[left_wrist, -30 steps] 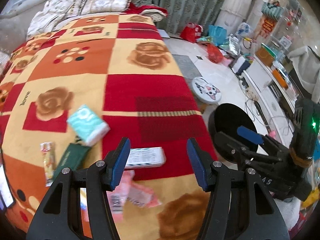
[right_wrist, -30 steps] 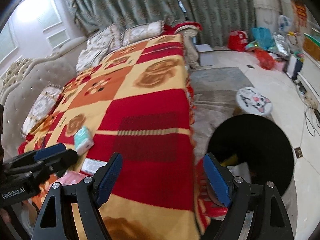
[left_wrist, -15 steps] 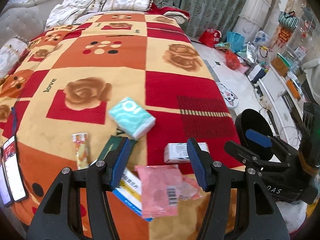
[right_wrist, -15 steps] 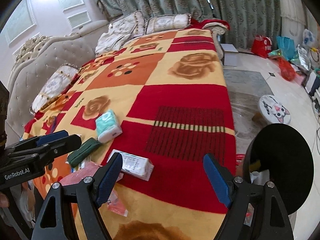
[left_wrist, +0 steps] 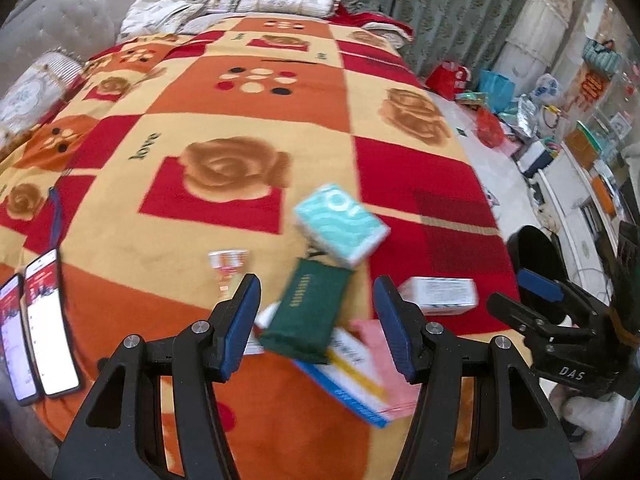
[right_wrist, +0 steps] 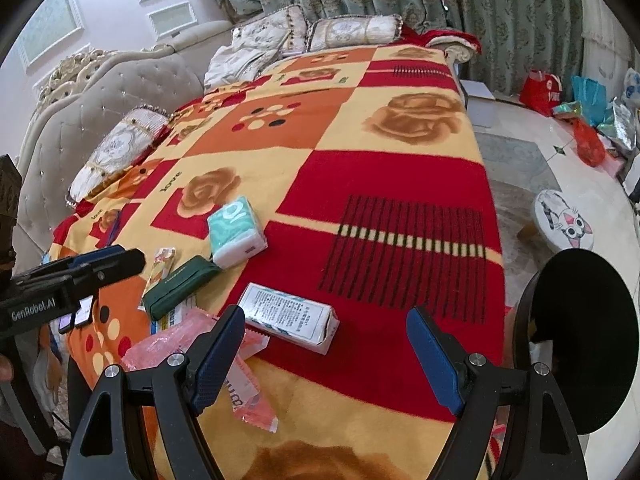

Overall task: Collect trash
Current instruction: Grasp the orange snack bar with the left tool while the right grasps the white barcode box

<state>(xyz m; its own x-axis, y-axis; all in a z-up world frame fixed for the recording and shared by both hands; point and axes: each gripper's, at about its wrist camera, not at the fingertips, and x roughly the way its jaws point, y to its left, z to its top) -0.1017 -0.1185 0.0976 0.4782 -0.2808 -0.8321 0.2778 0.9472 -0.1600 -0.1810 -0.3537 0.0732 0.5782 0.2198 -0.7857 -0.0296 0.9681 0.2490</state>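
My left gripper (left_wrist: 316, 320) has advanced, jaws spread around the green pouch (left_wrist: 310, 312) on the bed | right gripper (right_wrist: 324, 350) spread above white box (right_wrist: 290, 318) | pickup looks imminent, black bin (right_wrist: 580, 340) waits beside bed.

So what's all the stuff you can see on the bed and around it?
blanket: 1, red, orange and yellow, covering the bed
tissue pack: 1, teal and white, mid-blanket
green pouch: 1, dark green, leaning on the tissue pack
white box: 1, white with print, near edge
pink wrappers: at least 2, pink, near edge
blue-yellow box: 1, under the green pouch
snack packet: 1, orange-white, left of the pouch
phones: 2, screens lit, left edge
pillows: several, cream, far end
bin: 1, black, on the floor by the bed
cat stool: 1, white, on the floor
left gripper: open, above the pouch
right gripper: open, near the white box
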